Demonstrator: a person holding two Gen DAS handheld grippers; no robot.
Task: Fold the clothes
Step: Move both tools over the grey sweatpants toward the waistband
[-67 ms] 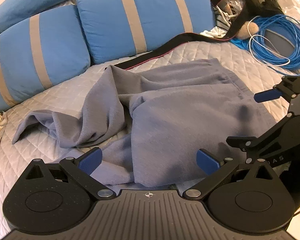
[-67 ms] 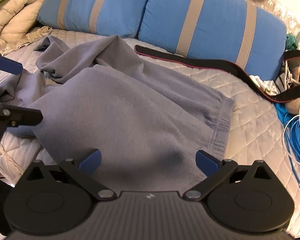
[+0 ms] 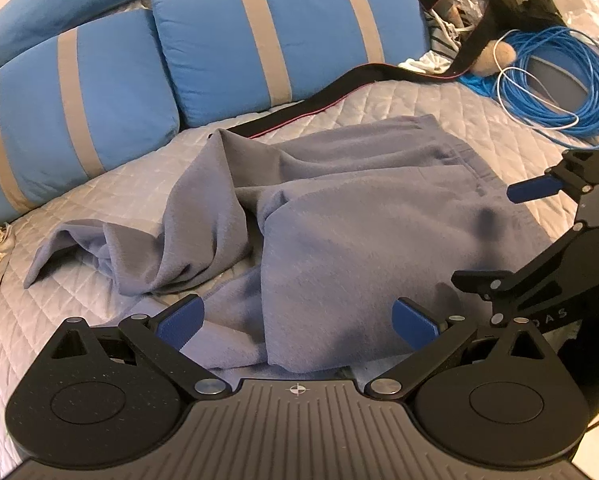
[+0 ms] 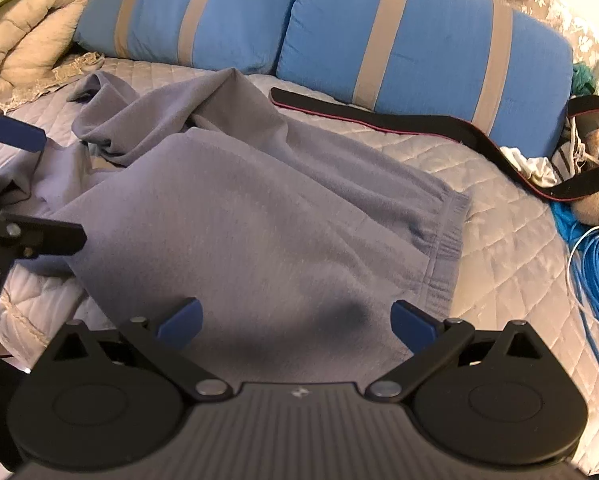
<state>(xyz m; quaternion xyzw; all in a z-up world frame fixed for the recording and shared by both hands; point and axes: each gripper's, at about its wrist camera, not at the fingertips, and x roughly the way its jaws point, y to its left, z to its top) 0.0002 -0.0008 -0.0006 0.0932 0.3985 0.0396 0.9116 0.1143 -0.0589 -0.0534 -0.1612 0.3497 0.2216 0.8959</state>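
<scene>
Left wrist view: left tool (image 3: 297, 322), jaws wide apart, nothing between the pads, hanging over the near edge of the garment (image 3: 339, 248), a grey fleece piece lying rumpled on the bed (image 3: 99, 196). Garment sits directly ahead of and below this tool; 1 flatter panel lies right of centre, a bunched part trails off to the left. Right tool (image 3: 499, 236) shows at the right edge, also spread, over the garment's right side. Risk, as judged: a pinch here may catch only the top layer where the panel overlaps the cloth beneath, so the fold drags crooked; the bunched part may stay twisted inside the fold. Right wrist view: right tool (image 4: 295, 322), jaws wide apart and empty, above the garment (image 4: 259, 220), whose ribbed hem (image 4: 443, 240) lies just right of the tool's line. Left tool (image 4: 23, 184) at the left edge, over the rumpled side. Risk, as judged: the strap (image 4: 419, 124) and cable (image 4: 595, 272) lie near the garment's far and right sides, so a wide sweep could snag either.
</scene>
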